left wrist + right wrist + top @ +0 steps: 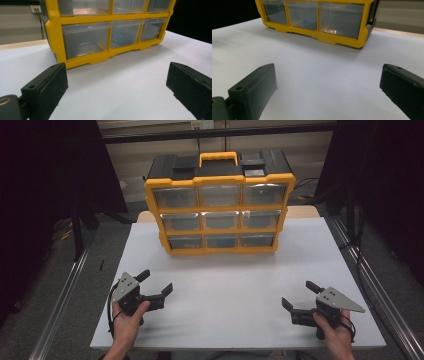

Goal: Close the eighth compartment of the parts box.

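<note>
Yellow drawer cabinet (220,205) upright at the table's (230,290) far edge, drawers facing the person for access; left tool (156,285) and right tool (299,295) near the front corners. Both jaws spread wide, empty, aimed toward the drawers

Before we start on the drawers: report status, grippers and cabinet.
Left gripper open, empty, low over white table. Right gripper open, empty, same. Yellow drawer cabinet upright at far end, all nine drawers shut. Nothing between fingers and cabinet.
</note>
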Demonstrator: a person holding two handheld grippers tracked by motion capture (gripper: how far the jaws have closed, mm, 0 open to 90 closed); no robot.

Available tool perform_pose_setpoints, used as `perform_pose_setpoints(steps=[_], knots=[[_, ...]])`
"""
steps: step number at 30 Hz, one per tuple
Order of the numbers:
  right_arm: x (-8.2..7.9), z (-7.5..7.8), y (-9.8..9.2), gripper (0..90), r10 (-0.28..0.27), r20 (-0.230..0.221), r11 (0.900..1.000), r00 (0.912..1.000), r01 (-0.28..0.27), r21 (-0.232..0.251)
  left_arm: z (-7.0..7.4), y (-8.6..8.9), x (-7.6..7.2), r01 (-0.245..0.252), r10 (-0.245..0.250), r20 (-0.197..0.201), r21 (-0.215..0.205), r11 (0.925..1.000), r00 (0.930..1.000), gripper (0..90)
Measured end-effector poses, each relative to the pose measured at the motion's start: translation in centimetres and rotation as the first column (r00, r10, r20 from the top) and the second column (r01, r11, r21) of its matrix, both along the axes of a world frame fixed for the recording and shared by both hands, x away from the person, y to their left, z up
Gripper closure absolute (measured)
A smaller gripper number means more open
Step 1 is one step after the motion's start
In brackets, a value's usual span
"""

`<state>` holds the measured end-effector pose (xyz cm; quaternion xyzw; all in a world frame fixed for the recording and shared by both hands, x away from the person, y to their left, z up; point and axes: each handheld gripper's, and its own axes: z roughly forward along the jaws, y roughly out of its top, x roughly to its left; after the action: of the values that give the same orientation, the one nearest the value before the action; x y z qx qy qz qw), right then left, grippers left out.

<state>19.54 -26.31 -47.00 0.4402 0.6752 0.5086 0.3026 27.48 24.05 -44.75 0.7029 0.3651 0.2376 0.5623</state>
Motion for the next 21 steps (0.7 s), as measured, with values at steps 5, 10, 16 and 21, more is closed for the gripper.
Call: perform_pose_setpoints(steps=[5,10,16,21], knots=[[0.0,0.0,-0.1,0.8,-0.004,0.007,1.0,1.0,0.004,-0.002,-0.5,0.9,-1.0,-0.01,0.01,-0.02,0.007,0.9999,0.9997,3.8],[-0.1,0.1,-0.2,0.8,-0.009,0.002,1.0,1.0,0.009,0.003,-0.6,1.5,-1.8,-0.023,0.023,-0.011,0.01,0.9997,0.9997,3.8],[-0.3,0.2,-0.3,0.9,-0.014,0.008,1.0,0.9999,0.014,0.009,-0.6,2.2,-2.4,-0.035,0.035,-0.001,0.015,0.9993,0.9994,3.8],[-0.6,0.2,-0.6,0.9,-0.025,0.011,1.0,0.9996,0.025,0.012,-0.6,2.3,-3.0,-0.043,0.043,-0.003,0.022,0.9988,0.9991,3.8]])
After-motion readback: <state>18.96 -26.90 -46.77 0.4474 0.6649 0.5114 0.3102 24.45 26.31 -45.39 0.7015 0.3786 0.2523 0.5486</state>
